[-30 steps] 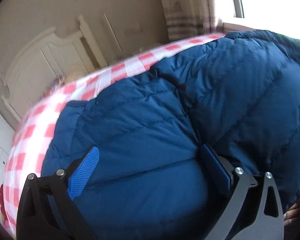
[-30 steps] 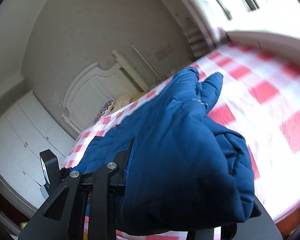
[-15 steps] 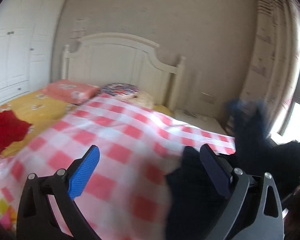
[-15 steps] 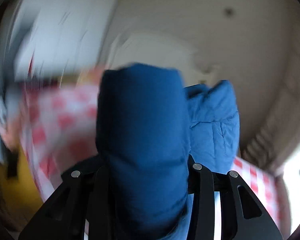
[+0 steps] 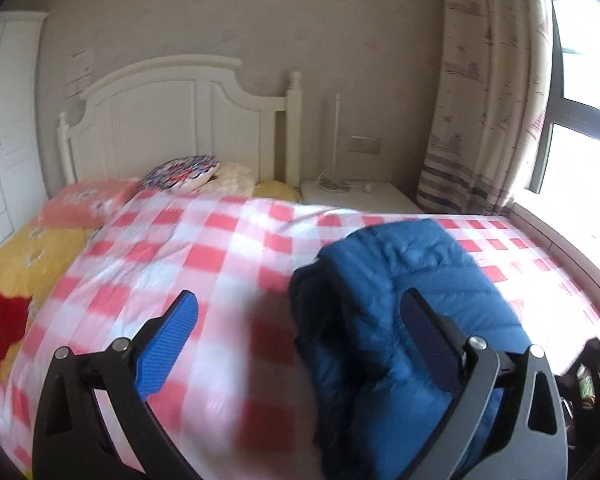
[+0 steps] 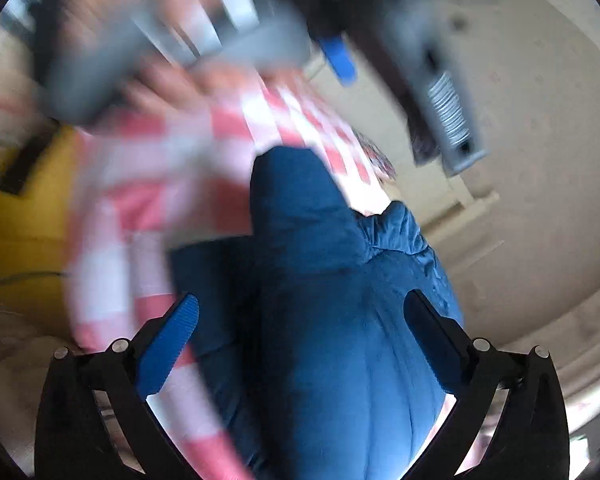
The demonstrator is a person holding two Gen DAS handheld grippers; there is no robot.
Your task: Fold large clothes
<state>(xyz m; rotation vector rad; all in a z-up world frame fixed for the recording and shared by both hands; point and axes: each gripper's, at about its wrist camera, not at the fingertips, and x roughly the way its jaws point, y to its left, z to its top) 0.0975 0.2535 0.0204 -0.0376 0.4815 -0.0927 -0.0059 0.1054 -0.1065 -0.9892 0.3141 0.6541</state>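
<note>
A blue puffer jacket (image 5: pixel 404 292) lies bunched and folded on the red-and-white checked bedspread (image 5: pixel 204 248), on the right side of the bed. My left gripper (image 5: pixel 300 336) is open and empty above the bedspread; its right finger overlaps the jacket's edge. In the right wrist view the jacket (image 6: pixel 332 320) fills the space between the fingers of my right gripper (image 6: pixel 300 336), whose jaws stand wide open. The view is motion-blurred. The other gripper (image 6: pixel 340 56) and a hand appear blurred at the top.
A white headboard (image 5: pixel 172 120) and pillows (image 5: pixel 180 168) are at the far end. A yellow sheet (image 5: pixel 32 256) and a red garment (image 5: pixel 0 328) lie at left. A white nightstand (image 5: pixel 356 196), curtain (image 5: pixel 488 100) and window (image 5: pixel 580 120) are at right.
The right gripper, shut on the jacket before, now stands open. The left gripper lifted off the jacket and swung to face the headboard. The jacket now lies bunched on the bed's right side.
</note>
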